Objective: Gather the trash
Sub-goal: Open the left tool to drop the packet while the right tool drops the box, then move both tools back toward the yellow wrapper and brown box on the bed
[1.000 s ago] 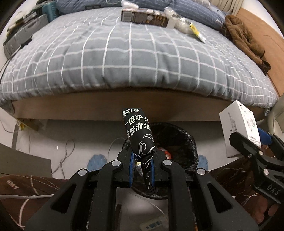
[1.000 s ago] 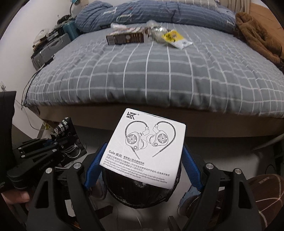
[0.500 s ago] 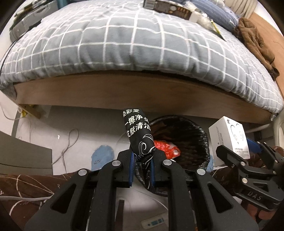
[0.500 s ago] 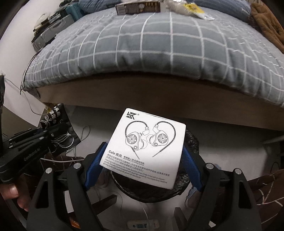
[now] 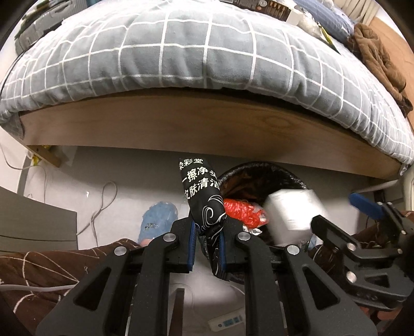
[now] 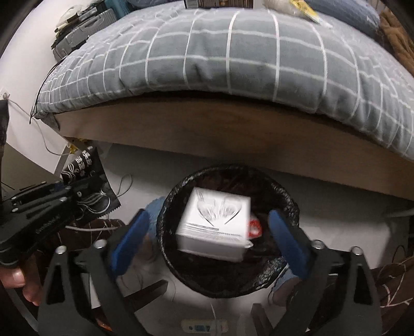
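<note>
From the left wrist, the left gripper (image 5: 207,245) is clamped on a black printed sachet (image 5: 201,196) beside the black-lined trash bin (image 5: 258,168), which already holds red wrapping (image 5: 240,212); this piece is not yet dropped.

From the right wrist, the right gripper (image 6: 207,232) has jaws opening, and the white earphone box (image 6: 214,222), blurred and free of the pads, is falling into the bin. A brown carton (image 6: 220,3) and plastic bags (image 6: 292,6) on the bed look left to collect.
</note>
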